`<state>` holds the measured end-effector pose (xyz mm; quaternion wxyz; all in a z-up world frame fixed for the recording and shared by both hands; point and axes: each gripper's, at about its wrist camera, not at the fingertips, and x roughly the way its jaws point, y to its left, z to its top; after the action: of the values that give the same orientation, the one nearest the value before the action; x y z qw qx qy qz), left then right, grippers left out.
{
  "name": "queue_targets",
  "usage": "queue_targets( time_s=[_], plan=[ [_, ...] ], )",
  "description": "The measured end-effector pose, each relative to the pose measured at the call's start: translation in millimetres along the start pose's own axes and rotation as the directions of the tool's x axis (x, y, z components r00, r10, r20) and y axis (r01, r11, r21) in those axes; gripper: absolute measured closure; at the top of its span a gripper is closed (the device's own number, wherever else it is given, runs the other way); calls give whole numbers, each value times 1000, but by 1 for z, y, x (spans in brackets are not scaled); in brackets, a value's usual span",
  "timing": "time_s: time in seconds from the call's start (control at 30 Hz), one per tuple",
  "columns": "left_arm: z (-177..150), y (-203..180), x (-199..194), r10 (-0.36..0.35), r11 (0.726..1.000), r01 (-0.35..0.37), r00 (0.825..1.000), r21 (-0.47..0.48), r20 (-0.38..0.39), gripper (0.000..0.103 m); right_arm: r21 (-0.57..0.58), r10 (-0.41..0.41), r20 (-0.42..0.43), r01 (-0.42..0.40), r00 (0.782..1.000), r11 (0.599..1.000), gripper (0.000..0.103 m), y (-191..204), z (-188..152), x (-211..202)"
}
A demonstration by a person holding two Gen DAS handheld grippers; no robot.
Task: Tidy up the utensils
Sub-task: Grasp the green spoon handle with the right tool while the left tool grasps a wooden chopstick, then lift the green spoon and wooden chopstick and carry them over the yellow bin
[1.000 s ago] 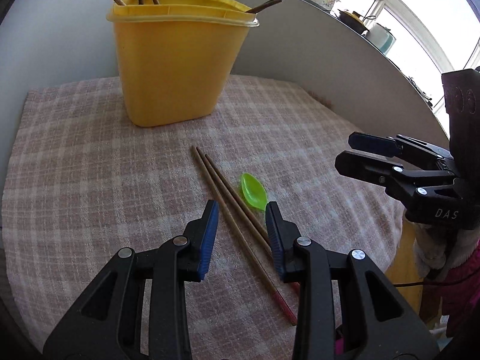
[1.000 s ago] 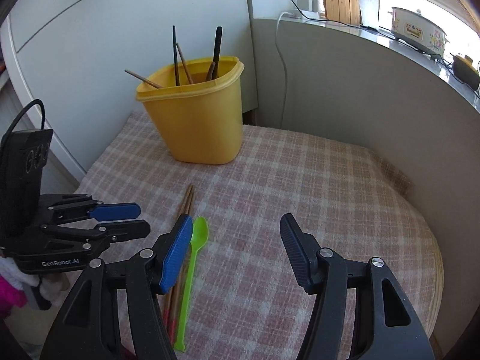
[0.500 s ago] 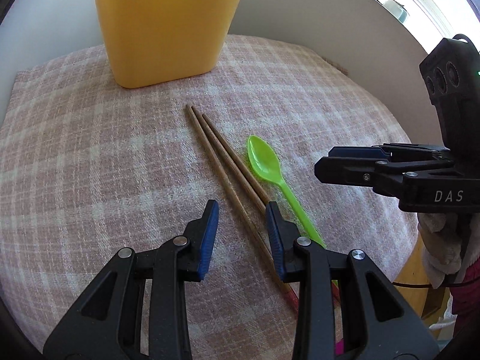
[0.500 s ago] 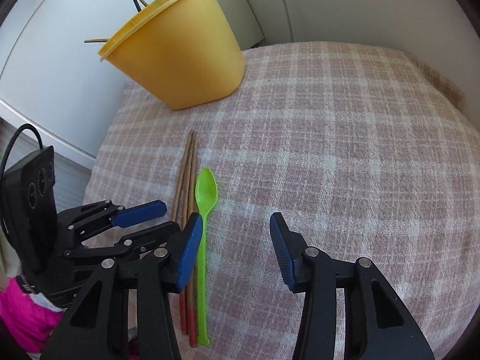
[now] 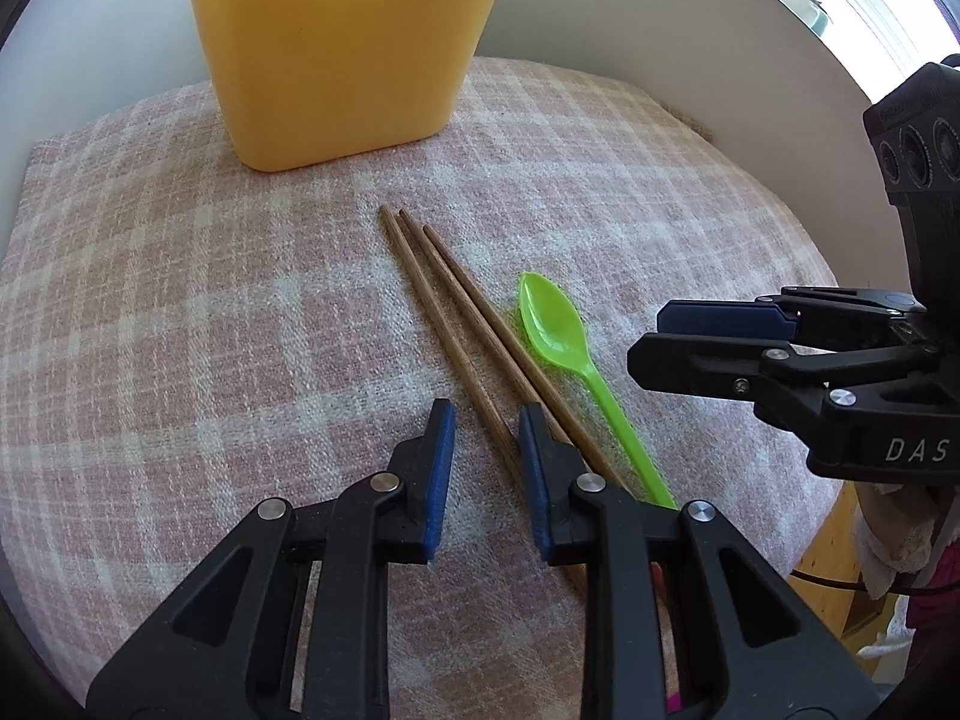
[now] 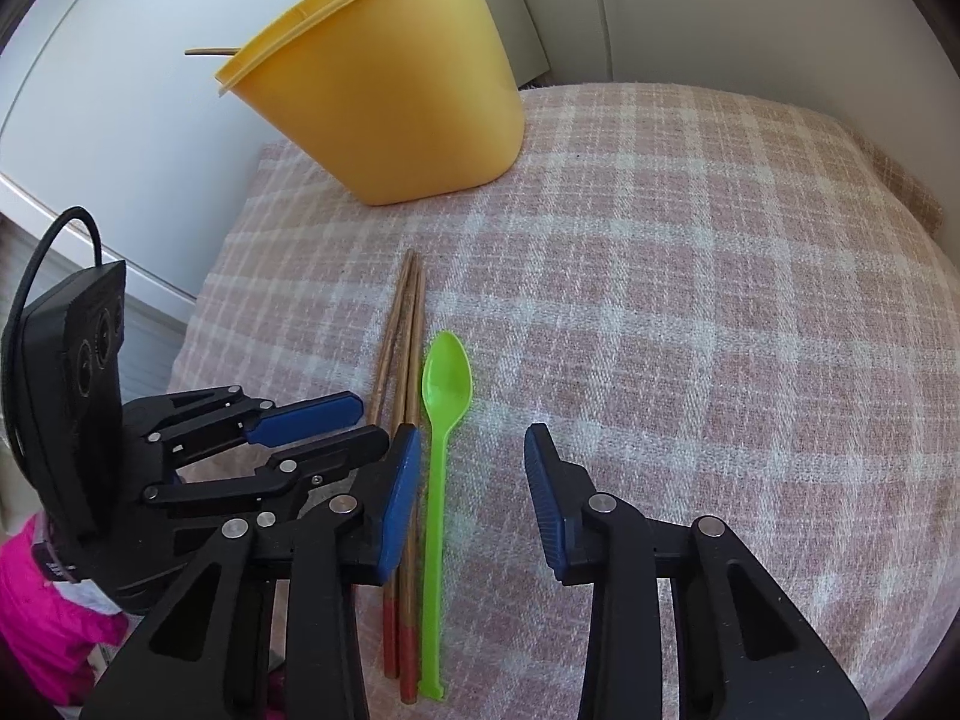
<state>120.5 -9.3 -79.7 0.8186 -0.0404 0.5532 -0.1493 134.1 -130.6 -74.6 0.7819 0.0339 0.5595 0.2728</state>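
Three brown chopsticks [image 5: 456, 306] with red ends lie side by side on the checked cloth, also in the right wrist view [image 6: 403, 360]. A green plastic spoon [image 5: 555, 330] lies just right of them, bowl toward the bin [image 6: 444, 420]. My left gripper [image 5: 485, 456] is open, low over the chopsticks, its fingers astride the leftmost one. My right gripper [image 6: 471, 474] is open, low over the spoon's handle; it shows from the side in the left wrist view [image 5: 690, 336]. The yellow bin [image 6: 384, 96] stands behind, holding several sticks.
The pink checked cloth [image 6: 690, 312] covers a small round table. A pale wall [image 5: 630, 36] curves close behind the bin [image 5: 342, 42] and around the right side. The table's near edge drops off by my grippers.
Both grippers have moved down and forward toward the utensils. The left now straddles a chopstick, the right the spoon handle. Nothing has been gripped.
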Motion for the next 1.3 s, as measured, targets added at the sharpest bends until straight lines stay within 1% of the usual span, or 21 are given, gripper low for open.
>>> queue_targets(
  time_s=[0.1,0.13,0.17,0.23,0.33,0.43,0.57,0.7,0.77,0.87,0.93,1.03,1.07,1.2,1.3],
  plan=[
    [5,-5,4,31,1000,-31,1000,4,-5,80,-4,-5,-9,5,1000,1000,70,1,1,2],
    [7,-7,5,36,999,-36,999,12,-5,80,-4,-9,-12,9,1000,1000,71,1,0,2],
    [9,-8,7,36,999,-36,999,20,-4,84,-4,-9,-17,9,1000,1000,74,1,0,4],
    [10,-6,8,35,999,-35,999,16,2,89,-3,-8,-27,8,1000,1000,76,3,1,8],
    [8,0,7,16,1000,-16,1000,-8,4,93,-18,-17,-40,16,999,1000,76,8,1,15],
    [5,4,3,20,1000,-20,1000,-4,3,94,-29,-17,-56,15,998,999,76,11,1,21],
    [4,7,0,23,1000,-23,1000,-2,-3,95,-41,-51,-79,47,996,998,82,14,5,34],
    [7,10,1,28,999,-29,999,-24,-25,95,-55,-73,-85,69,994,996,84,16,8,39],
    [13,11,4,20,999,-22,999,-49,-35,94,-62,-100,-87,94,991,994,93,17,10,42],
    [16,9,7,16,1000,-17,1000,-20,-19,95,-43,-88,-88,84,992,996,95,13,11,43],
    [15,7,7,16,1000,-16,1000,-9,-10,95,-24,-77,-78,76,994,997,96,7,9,36],
    [13,7,5,-15,1000,15,1000,-23,7,99,5,-57,-52,58,997,998,96,-1,6,26],
    [11,8,2,-29,999,30,999,-31,18,99,13,-54,-44,54,998,998,96,-3,6,23],
    [7,9,-11,-43,998,46,997,-41,62,99,30,-50,-11,50,999,998,96,-6,6,14],
    [5,14,-25,-64,996,71,993,-60,102,99,32,-51,18,51,999,998,96,-8,4,4]
  ],
)
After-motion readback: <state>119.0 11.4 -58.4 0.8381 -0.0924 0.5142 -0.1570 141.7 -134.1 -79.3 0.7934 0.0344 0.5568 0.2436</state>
